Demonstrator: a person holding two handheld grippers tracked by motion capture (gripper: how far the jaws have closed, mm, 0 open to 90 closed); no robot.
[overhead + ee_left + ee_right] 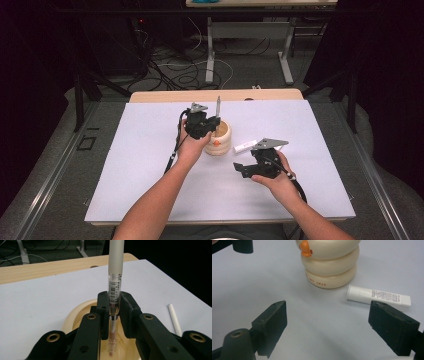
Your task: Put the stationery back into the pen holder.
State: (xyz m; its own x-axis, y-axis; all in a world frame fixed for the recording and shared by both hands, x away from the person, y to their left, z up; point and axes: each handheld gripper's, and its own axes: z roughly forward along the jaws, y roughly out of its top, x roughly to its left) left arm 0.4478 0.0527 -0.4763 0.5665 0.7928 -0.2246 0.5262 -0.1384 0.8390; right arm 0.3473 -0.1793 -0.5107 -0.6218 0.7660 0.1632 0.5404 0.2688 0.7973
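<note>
The person is holding the left gripper [214, 121] over the cream duck-shaped pen holder [220, 140], which is standing near the middle of the white worktop [150, 165], a little toward its far edge. Its jaws are clamped on a pen [115, 285], gripping the clear barrel just under the barcode label and keeping it upright; in the left gripper view the tip is pointing down into the holder's open mouth, so the step in hand looks like dropping the pen into the holder. The right gripper [245, 169] is hovering low over the worktop nearer the person's edge, its jaws standing wide apart with nothing between them, and it is facing the holder and a small white tube [378, 298] lying flat just beside the holder's base on the side toward the right edge. As I judge it, the next move is asking for the left hand to be lowering the pen straight down, keeping it clear of the rim, and only then letting the jaws part so the pen is resting inside rather than tipping out.
</note>
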